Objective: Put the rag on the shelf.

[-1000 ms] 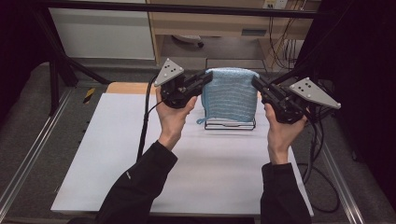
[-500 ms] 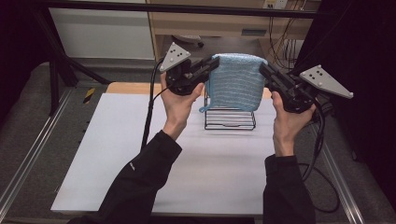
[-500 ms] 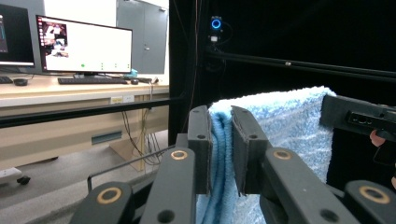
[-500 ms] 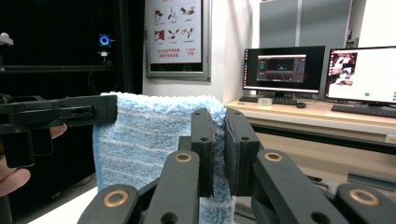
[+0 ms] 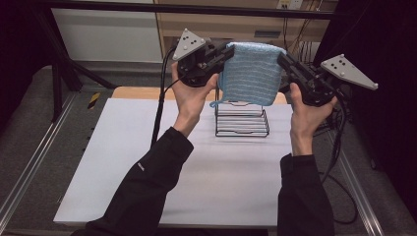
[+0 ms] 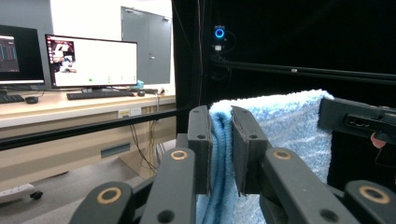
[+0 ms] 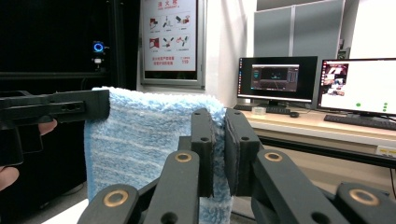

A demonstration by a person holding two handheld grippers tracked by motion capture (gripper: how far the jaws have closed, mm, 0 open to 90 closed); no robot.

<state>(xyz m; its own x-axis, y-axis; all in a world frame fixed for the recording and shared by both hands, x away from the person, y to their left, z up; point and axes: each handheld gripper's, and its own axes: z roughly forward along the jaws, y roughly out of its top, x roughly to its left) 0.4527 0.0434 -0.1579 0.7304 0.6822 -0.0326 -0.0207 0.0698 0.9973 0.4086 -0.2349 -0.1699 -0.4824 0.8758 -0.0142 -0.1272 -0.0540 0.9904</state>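
A light blue striped towel (image 5: 252,73) hangs folded in the air above a black wire rack (image 5: 242,122) at the back of the white table. My left gripper (image 5: 227,50) is shut on the towel's upper left corner, and my right gripper (image 5: 282,58) is shut on its upper right corner. In the left gripper view the pads (image 6: 201,140) pinch the blue towel (image 6: 285,126) edge, with the other gripper (image 6: 357,119) at its far corner. In the right gripper view the towel (image 7: 140,135) hangs from the jaws, and the other gripper (image 7: 51,109) holds its far end.
The white table top (image 5: 196,182) spreads out in front of the rack. Metal rails (image 5: 29,167) run along both sides of the table. A wooden desk with monitors (image 6: 91,60) stands beyond the frame. Cables (image 5: 160,113) trail from both grippers.
Both hands have risen with the towel stretched between them. The towel has come up off the wire rack and now hangs above it.
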